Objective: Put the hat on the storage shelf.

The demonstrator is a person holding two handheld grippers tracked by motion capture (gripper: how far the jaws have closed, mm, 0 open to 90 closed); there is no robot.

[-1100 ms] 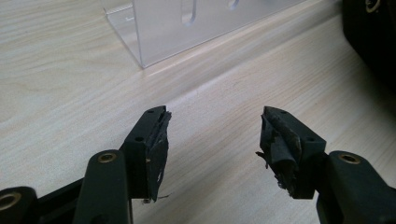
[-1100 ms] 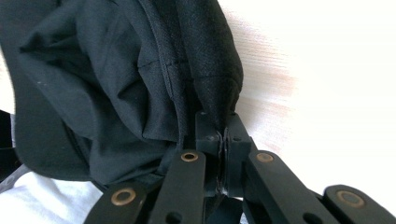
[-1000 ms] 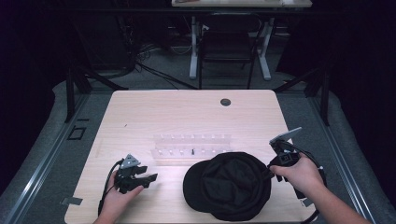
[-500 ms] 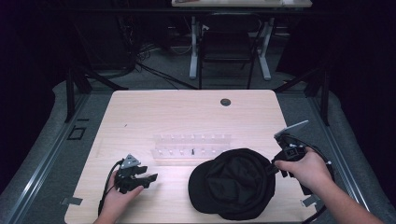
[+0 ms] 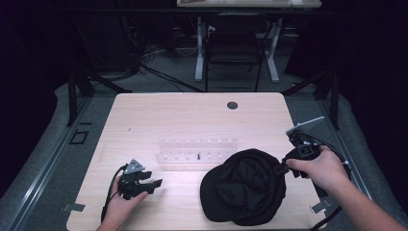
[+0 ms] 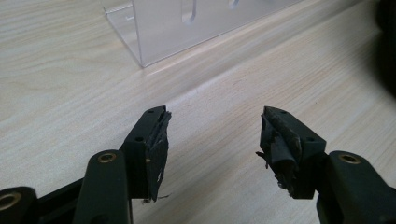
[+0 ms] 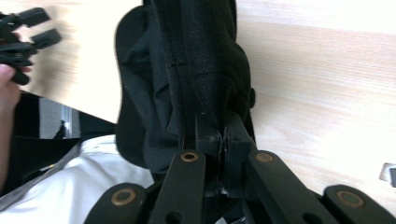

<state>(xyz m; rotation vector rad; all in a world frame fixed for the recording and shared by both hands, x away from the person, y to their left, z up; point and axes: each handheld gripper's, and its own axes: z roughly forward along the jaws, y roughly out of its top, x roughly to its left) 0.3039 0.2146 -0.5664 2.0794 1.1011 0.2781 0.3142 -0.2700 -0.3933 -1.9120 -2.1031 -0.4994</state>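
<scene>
A black cap (image 5: 245,187) lies on the wooden table (image 5: 168,115) at the front right. My right gripper (image 5: 282,166) is shut on the cap's right edge; in the right gripper view the black fabric (image 7: 201,60) is pinched between the closed jaws (image 7: 223,127). My left gripper (image 5: 153,186) rests low over the table at the front left, held by a hand. Its jaws (image 6: 212,135) stand open with nothing between them, and the cap lies well to their right.
A clear plastic rack (image 5: 197,154) with small slots sits mid-table, just behind the cap and close ahead of the left gripper (image 6: 187,23). A dark round grommet (image 5: 232,105) marks the far side. A chair and desk legs stand beyond the table.
My right gripper has drawn slightly to the right with the cap's edge, and the cap has shifted right with it. The left gripper has stayed put.
</scene>
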